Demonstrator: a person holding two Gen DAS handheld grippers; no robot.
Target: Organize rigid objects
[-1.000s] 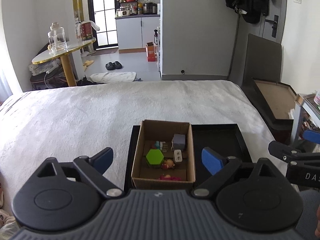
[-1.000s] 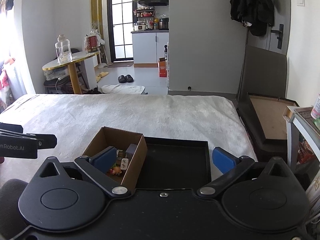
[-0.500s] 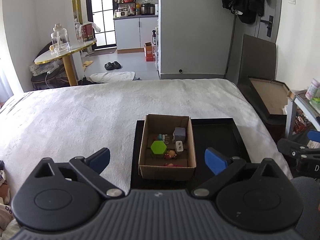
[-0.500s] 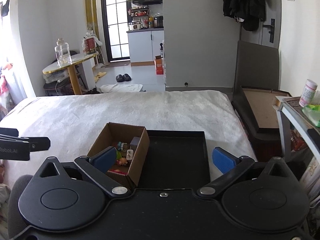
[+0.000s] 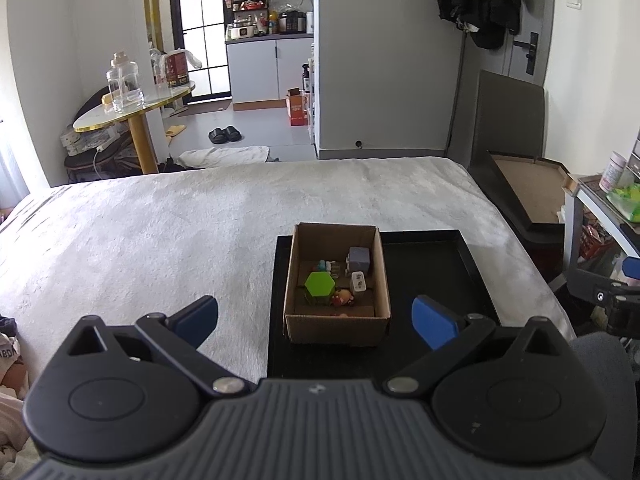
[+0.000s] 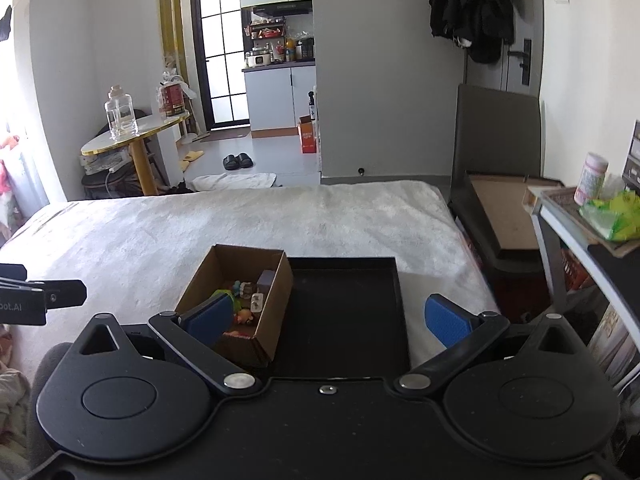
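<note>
Left claw spread wide, empty — cardboard box of small toys sits in black tray.

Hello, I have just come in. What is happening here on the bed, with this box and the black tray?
A person holds two tongs, one in each hand, above a bed. Both the left tongs and the right tongs are open and hold nothing. A cardboard box stands on the left part of a black tray. Small things lie in the box, among them a green hexagon block and a grey cube. Nothing is out of the box yet.
</note>
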